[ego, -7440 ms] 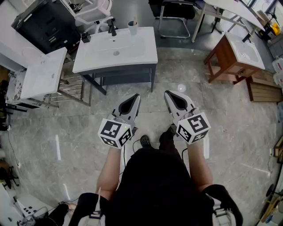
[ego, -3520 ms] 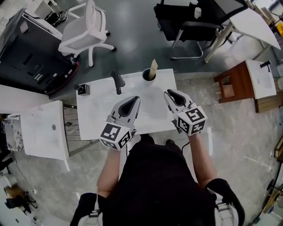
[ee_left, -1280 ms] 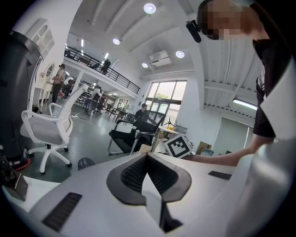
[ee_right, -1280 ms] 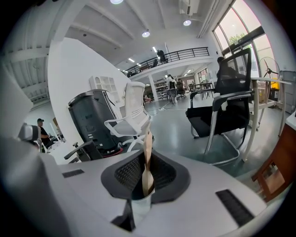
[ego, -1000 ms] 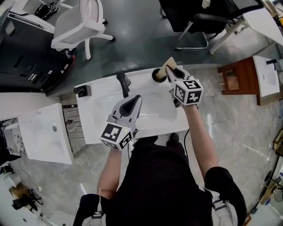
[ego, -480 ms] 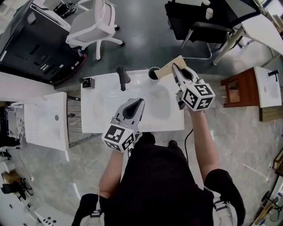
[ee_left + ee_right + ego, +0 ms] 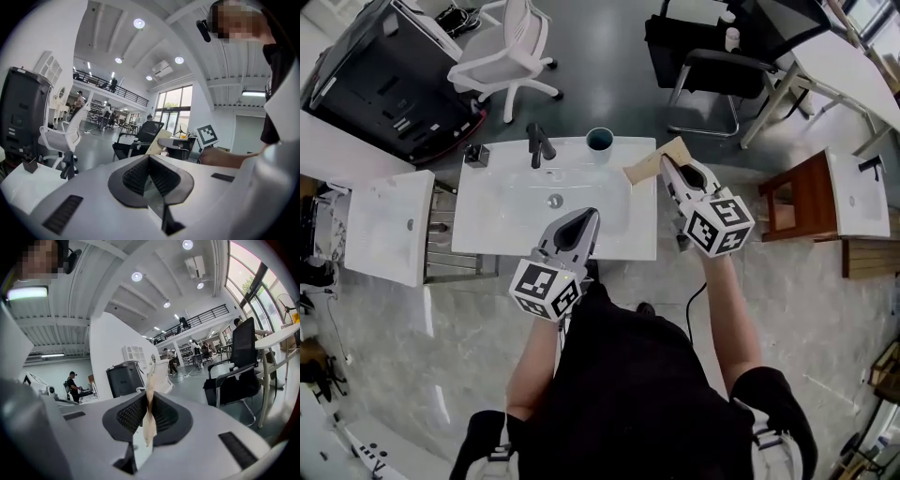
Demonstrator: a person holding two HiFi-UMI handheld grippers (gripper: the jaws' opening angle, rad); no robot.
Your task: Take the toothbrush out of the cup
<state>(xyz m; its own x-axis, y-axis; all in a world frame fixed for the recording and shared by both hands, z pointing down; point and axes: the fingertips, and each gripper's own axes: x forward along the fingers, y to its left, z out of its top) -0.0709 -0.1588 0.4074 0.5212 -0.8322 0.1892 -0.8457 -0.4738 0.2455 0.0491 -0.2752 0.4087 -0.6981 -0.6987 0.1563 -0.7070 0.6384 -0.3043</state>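
The right gripper (image 7: 667,165), clamped on the wrapped toothbrush (image 7: 647,165) just right of the cup (image 7: 600,139), probably must lay it down next; the left gripper (image 7: 584,219) is closed, empty.

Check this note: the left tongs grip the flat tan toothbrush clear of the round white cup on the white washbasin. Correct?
Not the left: the right tongs grip the flat tan toothbrush clear of the round white cup on the white washbasin. The right gripper view shows it between them.

No writing can be read anywhere — no labels, no numbers.
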